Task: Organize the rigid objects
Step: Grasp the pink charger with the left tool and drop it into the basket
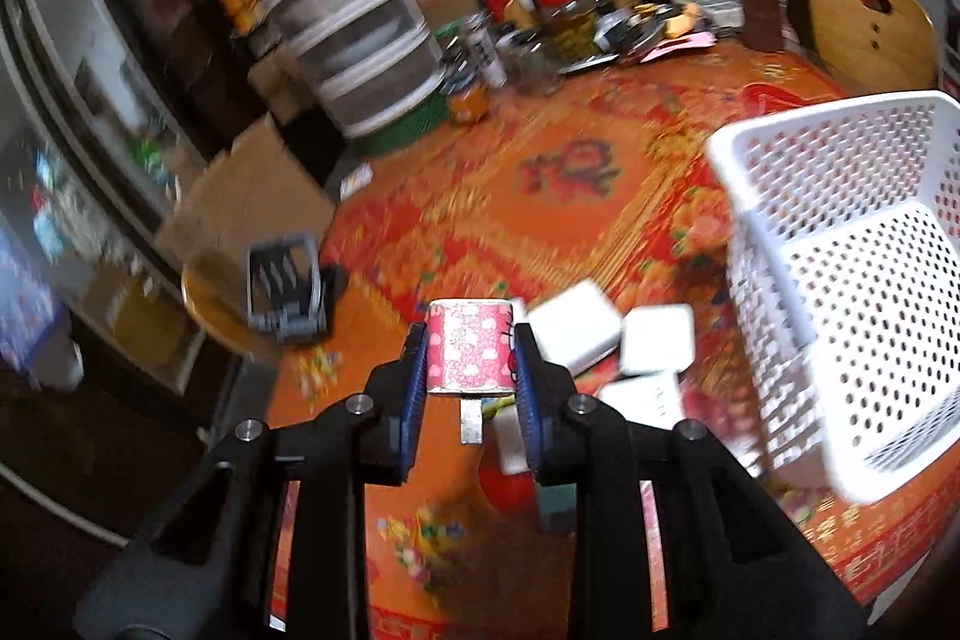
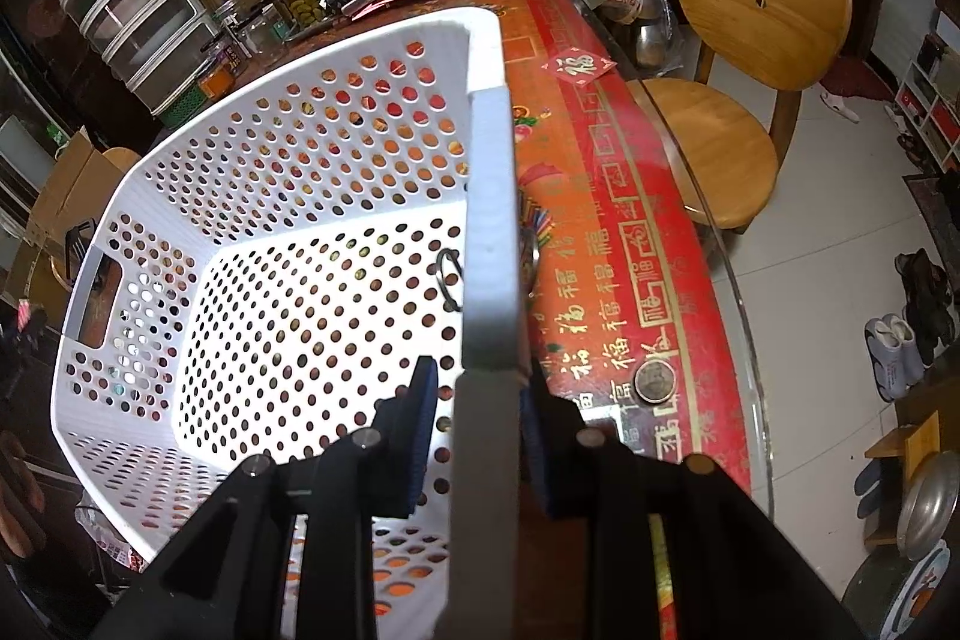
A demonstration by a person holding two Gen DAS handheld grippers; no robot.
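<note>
Carrying the pink patterned block (image 1: pixel 469 346) across to the white perforated basket (image 1: pixel 840 244) is, as I judge it, the step in hand. To do it well I would lift the block clear of the near rim, bring it over the open interior, lower it close to the floor of the basket and only then release, so it does not bounce or strike the wall. I would also keep my swing slow; the left wrist view is smeared, which makes fine placement hard to judge.

Left gripper (image 1: pixel 469 358): fingers partly closed, both blue pads pressed against opposite sides of the block, which sits upright between them with a small grey tab hanging below. The block is above the orange floral tablecloth (image 1: pixel 540 196), left of the basket and just beside several white blocks (image 1: pixel 657 340) lying on the cloth.

Right gripper (image 2: pixel 480 400): the basket's right rim (image 2: pixel 489 220) runs between the two fingers. The far finger seems to lie against the rim; a gap shows at the near pad (image 2: pixel 423 412), so I cannot tell whether the grip is closed. The basket appears tilted, its mouth turned toward the left gripper, and it looks empty
</note>
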